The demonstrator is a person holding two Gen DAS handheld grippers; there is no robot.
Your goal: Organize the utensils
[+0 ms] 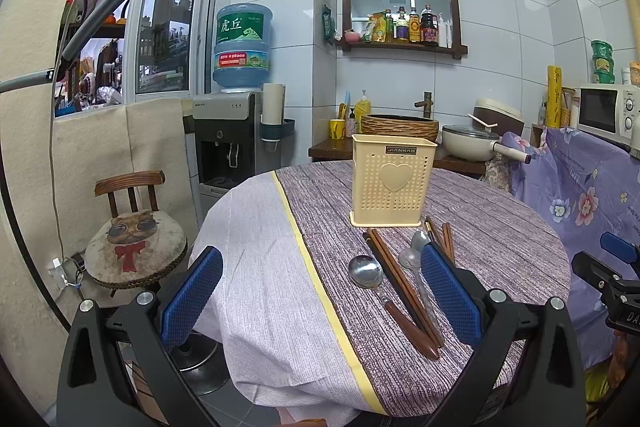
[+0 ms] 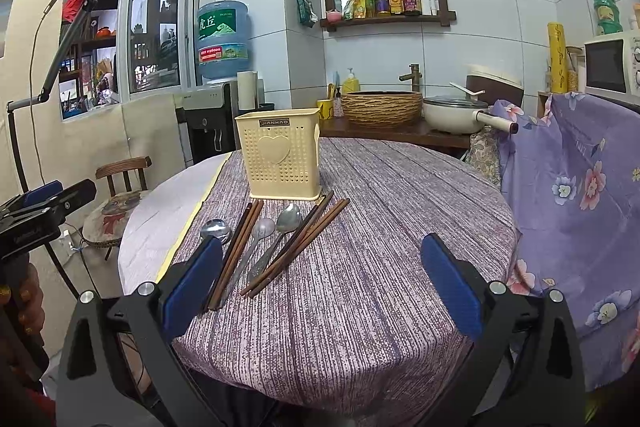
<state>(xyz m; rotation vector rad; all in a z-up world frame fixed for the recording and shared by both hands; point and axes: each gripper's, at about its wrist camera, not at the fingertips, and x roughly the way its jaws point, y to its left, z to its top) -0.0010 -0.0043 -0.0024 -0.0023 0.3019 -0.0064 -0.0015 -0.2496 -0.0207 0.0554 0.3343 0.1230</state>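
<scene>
Utensils, all lying loose on the round table (image 1: pixel 500 219) in front of the cream perforated holder (image 1: pixel 393 181); none is in the holder, so by this evidence sorting has not begun.

Left wrist view: the left gripper (image 1: pixel 320 301) hangs over the near table edge, its blue pads spread wide and empty. A wooden-handled spoon (image 1: pixel 384 297) lies nearest, beside a pair of dark chopsticks (image 1: pixel 400 283); a steel spoon (image 1: pixel 416 269) is partly hidden behind the right pad.

Right wrist view: the right gripper (image 2: pixel 322 283) is likewise wide apart, holding nothing. Further chopsticks (image 2: pixel 298 247) lie fanned just right of two steel spoons.

The next move probably calls for lowering one gripper across a single thin handle, closing squarely, then lifting it upright over the holder's open top.
</scene>
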